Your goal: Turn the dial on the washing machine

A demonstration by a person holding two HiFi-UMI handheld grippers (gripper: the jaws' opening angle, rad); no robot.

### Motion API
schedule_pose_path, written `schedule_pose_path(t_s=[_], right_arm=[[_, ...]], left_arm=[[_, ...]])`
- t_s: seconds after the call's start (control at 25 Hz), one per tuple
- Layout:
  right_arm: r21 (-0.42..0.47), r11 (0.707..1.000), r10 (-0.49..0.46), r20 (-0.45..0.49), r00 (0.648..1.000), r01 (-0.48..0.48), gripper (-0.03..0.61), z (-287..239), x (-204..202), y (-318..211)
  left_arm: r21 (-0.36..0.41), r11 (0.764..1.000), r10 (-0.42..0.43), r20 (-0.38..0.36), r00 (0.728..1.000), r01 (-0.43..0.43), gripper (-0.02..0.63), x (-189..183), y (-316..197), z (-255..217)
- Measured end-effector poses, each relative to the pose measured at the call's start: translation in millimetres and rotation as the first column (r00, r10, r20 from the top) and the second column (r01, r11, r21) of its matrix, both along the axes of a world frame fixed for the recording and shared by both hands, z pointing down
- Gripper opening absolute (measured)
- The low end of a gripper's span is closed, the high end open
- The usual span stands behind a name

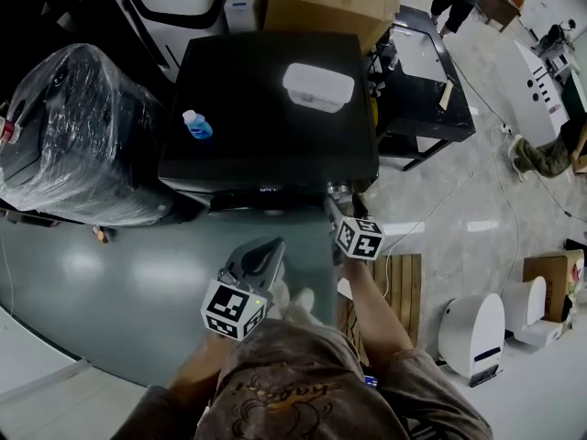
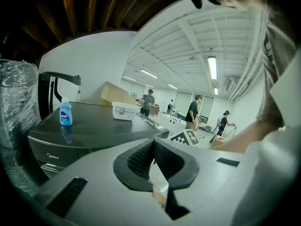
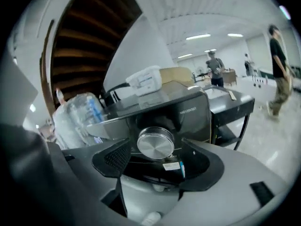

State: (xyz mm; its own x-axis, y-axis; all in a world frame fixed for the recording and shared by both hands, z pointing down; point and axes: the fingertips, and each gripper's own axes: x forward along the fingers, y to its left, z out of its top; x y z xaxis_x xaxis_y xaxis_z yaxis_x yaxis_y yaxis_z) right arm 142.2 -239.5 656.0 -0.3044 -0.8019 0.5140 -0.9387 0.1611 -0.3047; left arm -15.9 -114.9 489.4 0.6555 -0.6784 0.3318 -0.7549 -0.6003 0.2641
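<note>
Looks rigid and slick: brushed-metal dial (image 3: pixel 155 143) at the right end of the black washing machine (image 1: pixel 248 81) front panel. Probably best pinched squarely across the rim, since the smooth metal may slip. Straddled by the right gripper (image 3: pixel 156 160), jaws opening, pads clear of it. Left gripper (image 2: pixel 154 161) hanging back, tips together, empty. Reads "Midea" on the front logo (image 2: pixel 49 160); print beside the dial too small to read.

Lab hall: washing machine (image 1: pixel 248 81), wrapped appliance (image 1: pixel 73 136), cardboard box (image 1: pixel 330 3), strip lights (image 2: pixel 212 67).

One washing machine (image 1: pixel 248 81), one dial (image 3: pixel 155 143), one blue bottle (image 1: pixel 196 125), one white tub (image 1: pixel 318 87)
</note>
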Motion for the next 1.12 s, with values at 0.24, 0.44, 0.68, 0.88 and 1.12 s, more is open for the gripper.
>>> schedule_pose_path(t_s=[0.24, 0.44, 0.68, 0.88, 1.12], right_arm=[[0.006, 0.995, -0.096, -0.248, 0.964, 0.101, 0.295, 5.8, -16.8, -5.0], [-0.013, 0.996, -0.085, -0.258, 0.962, 0.085, 0.295, 12.0, -16.9, -7.4], [-0.017, 1.0, -0.026, -0.199, 0.98, 0.023, 0.27, 12.7, -7.8, -12.1], [-0.024, 1.0, 0.01, -0.07, 0.997, -0.012, 0.268, 15.1, -7.3, -12.1], [-0.044, 0.998, 0.059, 0.145, 0.988, -0.053, 0.268, 14.6, -5.0, -12.3]], left_arm=[[0.001, 1.0, -0.005, -0.002, 1.0, 0.005, 0.0, -3.7, -1.2, 0.5], [-0.001, 1.0, -0.016, -0.001, 1.0, 0.016, 0.0, -8.5, -3.3, 1.0], [-0.005, 1.0, -0.019, 0.003, 1.0, 0.019, 0.0, -10.9, -4.5, 3.5], [-0.007, 1.0, -0.014, 0.006, 1.0, 0.014, 0.0, -11.3, -5.0, 5.5], [-0.013, 1.0, -0.006, 0.011, 1.0, 0.007, 0.0, -9.9, -4.9, 5.2]])
